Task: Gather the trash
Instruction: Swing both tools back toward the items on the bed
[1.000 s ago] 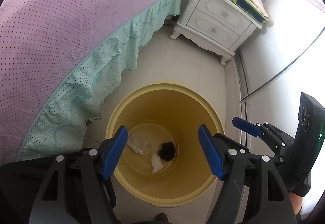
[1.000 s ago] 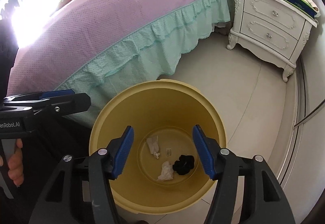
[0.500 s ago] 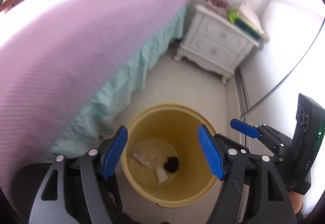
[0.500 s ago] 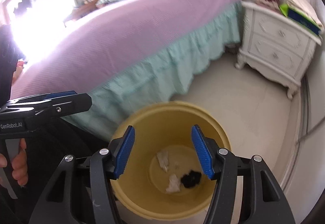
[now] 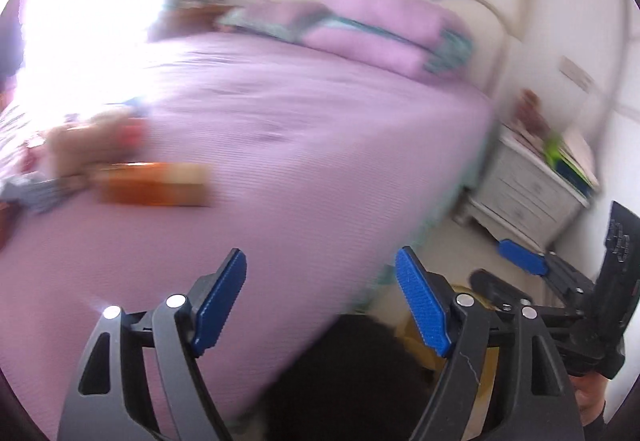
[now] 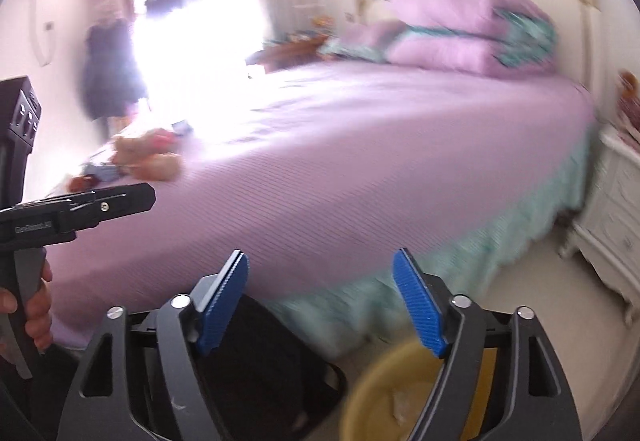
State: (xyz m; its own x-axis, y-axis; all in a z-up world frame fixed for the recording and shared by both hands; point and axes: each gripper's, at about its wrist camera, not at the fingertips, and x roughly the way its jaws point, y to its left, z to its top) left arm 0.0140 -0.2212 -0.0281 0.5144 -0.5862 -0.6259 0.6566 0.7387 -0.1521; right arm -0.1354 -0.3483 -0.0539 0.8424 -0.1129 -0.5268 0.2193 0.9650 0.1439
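Note:
Both views are motion-blurred. My left gripper is open and empty, raised over the near side of the purple bed. My right gripper is open and empty, above the bed's edge. The yellow trash bin sits low in the right wrist view between my fingers; only a sliver of it shows in the left wrist view. Blurred items lie on the far left of the bed: an orange box and a brownish pile. The other gripper shows at the left of the right wrist view.
A white nightstand stands right of the bed, by the wall. Purple pillows lie at the headboard. A teal bed skirt hangs to the pale floor. A dark shape is low beside the bin. A bright window is behind.
Both grippers have swung up from looking down into the yellow bin to looking across the bed. The bin has dropped to the bottom edge of both views. Both stay open.

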